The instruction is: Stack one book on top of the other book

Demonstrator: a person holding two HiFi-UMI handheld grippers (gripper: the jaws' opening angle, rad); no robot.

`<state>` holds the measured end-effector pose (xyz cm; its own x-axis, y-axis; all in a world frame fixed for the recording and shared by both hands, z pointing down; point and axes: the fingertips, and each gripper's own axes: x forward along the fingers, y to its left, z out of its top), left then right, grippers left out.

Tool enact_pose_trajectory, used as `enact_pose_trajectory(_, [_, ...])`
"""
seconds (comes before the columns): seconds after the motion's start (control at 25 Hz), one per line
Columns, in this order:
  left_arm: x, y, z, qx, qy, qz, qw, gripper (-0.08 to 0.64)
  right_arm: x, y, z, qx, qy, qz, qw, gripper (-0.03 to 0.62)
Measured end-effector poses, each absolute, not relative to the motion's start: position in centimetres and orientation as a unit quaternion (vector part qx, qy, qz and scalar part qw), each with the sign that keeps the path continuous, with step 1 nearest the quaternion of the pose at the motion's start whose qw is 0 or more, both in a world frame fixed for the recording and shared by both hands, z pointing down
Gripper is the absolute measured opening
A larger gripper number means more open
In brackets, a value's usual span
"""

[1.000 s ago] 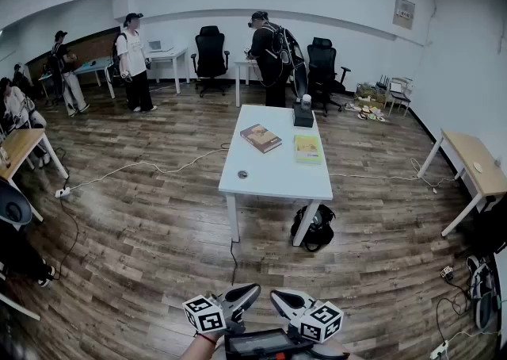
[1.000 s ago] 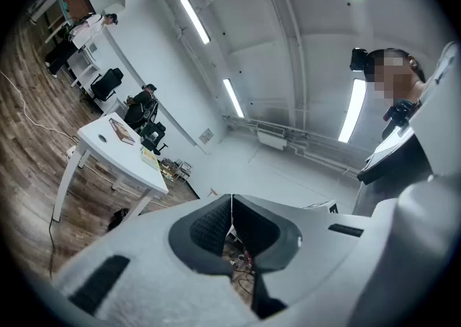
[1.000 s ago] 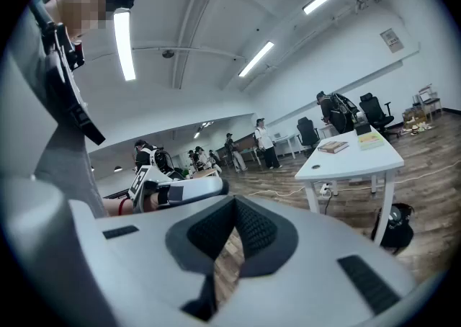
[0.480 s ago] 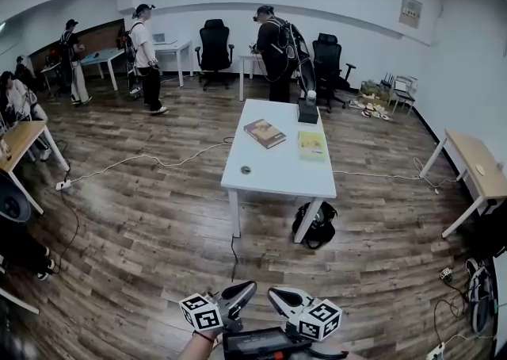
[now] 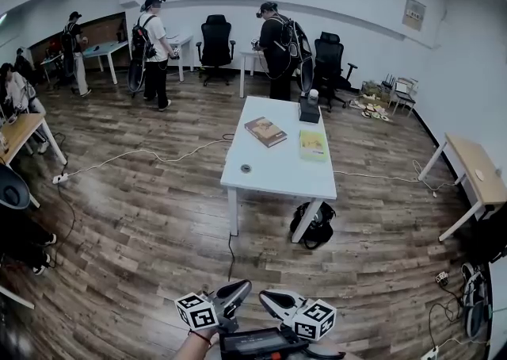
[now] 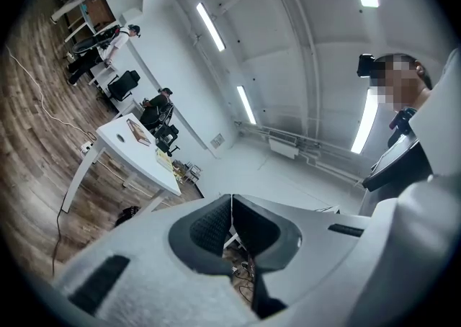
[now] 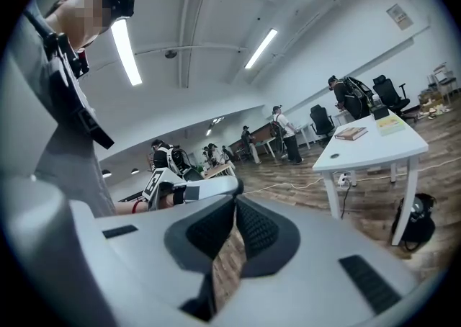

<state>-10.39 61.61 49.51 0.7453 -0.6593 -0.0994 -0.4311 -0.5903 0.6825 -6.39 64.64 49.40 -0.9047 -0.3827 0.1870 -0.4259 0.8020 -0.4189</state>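
Note:
A brown book (image 5: pixel 264 131) and a yellow-green book (image 5: pixel 312 144) lie side by side, apart, on the far half of a white table (image 5: pixel 277 180) in the middle of the room. My left gripper (image 5: pixel 246 285) and right gripper (image 5: pixel 264 297) are at the bottom edge of the head view, far from the table. Both are shut with nothing between their jaws. In the left gripper view the left gripper (image 6: pixel 231 200) points past the table (image 6: pixel 122 147) and the brown book (image 6: pixel 137 132). From the right gripper (image 7: pixel 235 203) I see the brown book (image 7: pixel 351 133) and the yellow-green book (image 7: pixel 391 124).
A black box (image 5: pixel 306 112) stands at the table's far end and a small dark disc (image 5: pixel 245 168) lies near its left edge. A black backpack (image 5: pixel 314 227) sits under the table. Cables cross the wooden floor. People, office chairs and desks line the back; a wooden desk (image 5: pixel 475 170) stands at right.
Both grippers have sunk slightly in the head view and stay shut. The person in the white shirt at the back has walked to the right. The books have not moved.

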Motion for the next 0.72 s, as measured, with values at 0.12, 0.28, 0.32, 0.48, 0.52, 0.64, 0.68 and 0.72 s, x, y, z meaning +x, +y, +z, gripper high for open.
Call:
enact_pose_trajectory(0.12, [-10.8,61.4,50.2,0.871,-0.316,-0.172,0.336,0.018,-6.8,64.3,49.8,0.215,-0.947,0.233,0.058,0.030])
enact_pose_trajectory(0.28, [-10.5,61.3,51.0,0.865,-0.318,-0.173,0.347,0.018,-7.0,64.3,49.9,0.211,-0.949,0.221,0.074,0.031])
enact_pose_trajectory(0.32, [-10.2,61.2,51.1,0.864,-0.317,-0.174,0.350,0.018,-6.9,64.2,49.8,0.211,-0.950,0.216,0.080,0.031])
enact_pose_trajectory(0.48, [-9.3,60.1,51.5,0.863,-0.310,-0.170,0.360,0.018,-6.2,63.1,49.8,0.220,-0.946,0.222,0.083,0.031])
enact_pose_trajectory(0.52, [-9.1,59.8,51.5,0.863,-0.308,-0.170,0.361,0.018,-6.0,62.6,50.1,0.225,-0.944,0.230,0.079,0.030])
enact_pose_trajectory(0.64, [-9.0,58.8,51.7,0.861,-0.308,-0.174,0.365,0.018,-5.5,60.6,50.9,0.235,-0.936,0.253,0.072,0.031])
enact_pose_trajectory(0.68, [-9.1,58.4,51.9,0.859,-0.312,-0.175,0.367,0.018,-5.5,59.7,51.0,0.235,-0.934,0.259,0.072,0.031])
enact_pose_trajectory(0.72, [-9.4,57.7,52.2,0.856,-0.317,-0.175,0.370,0.018,-5.6,58.8,51.1,0.235,-0.933,0.262,0.072,0.030])
